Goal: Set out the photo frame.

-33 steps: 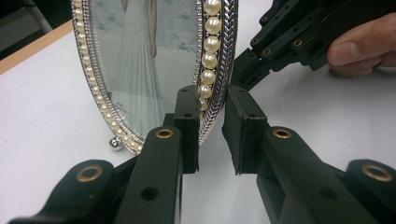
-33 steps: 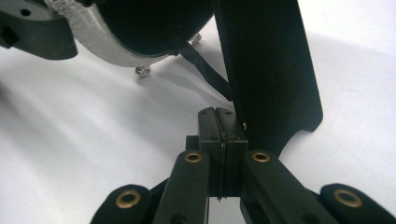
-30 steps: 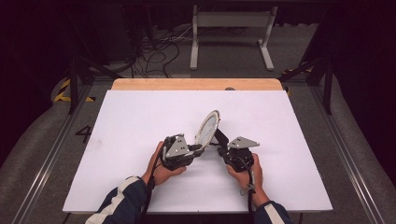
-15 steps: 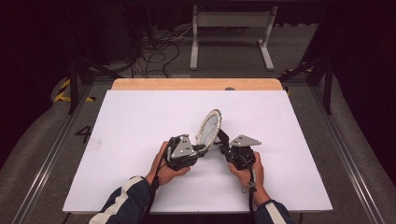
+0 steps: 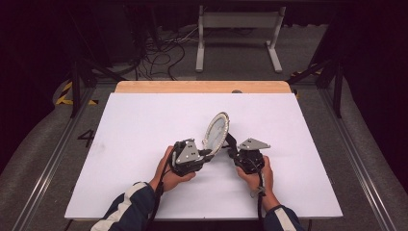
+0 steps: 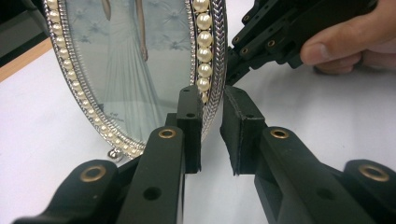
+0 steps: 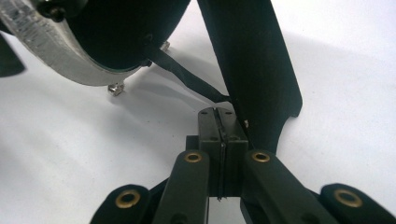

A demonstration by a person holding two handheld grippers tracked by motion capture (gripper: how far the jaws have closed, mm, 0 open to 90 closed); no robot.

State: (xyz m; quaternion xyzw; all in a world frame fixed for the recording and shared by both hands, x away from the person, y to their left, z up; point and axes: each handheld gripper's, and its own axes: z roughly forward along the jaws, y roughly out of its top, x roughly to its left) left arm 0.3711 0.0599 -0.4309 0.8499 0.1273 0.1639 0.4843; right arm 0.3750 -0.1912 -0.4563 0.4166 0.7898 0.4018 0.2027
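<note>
Both hands have moved slightly toward the middle of the white table point(image 5: 134, 134) over the last second. The left gripper point(image 6: 211, 135) has shifted right, closer to the oval picture frame point(image 5: 216, 131). The frame, propped between the left gripper and the right gripper point(image 7: 219, 140), now stands a little more upright.

A white rectangular tabletop point(image 5: 144, 125) is edged at its far side by a light wooden strip point(image 5: 202, 86). Grey carpeted floor point(image 5: 38, 144) is seen around it, with tangled black cables point(image 5: 163, 48), a white metal stand point(image 5: 238, 33) and yellow-black hazard tape point(image 5: 65, 94) beyond, under dim surroundings.
</note>
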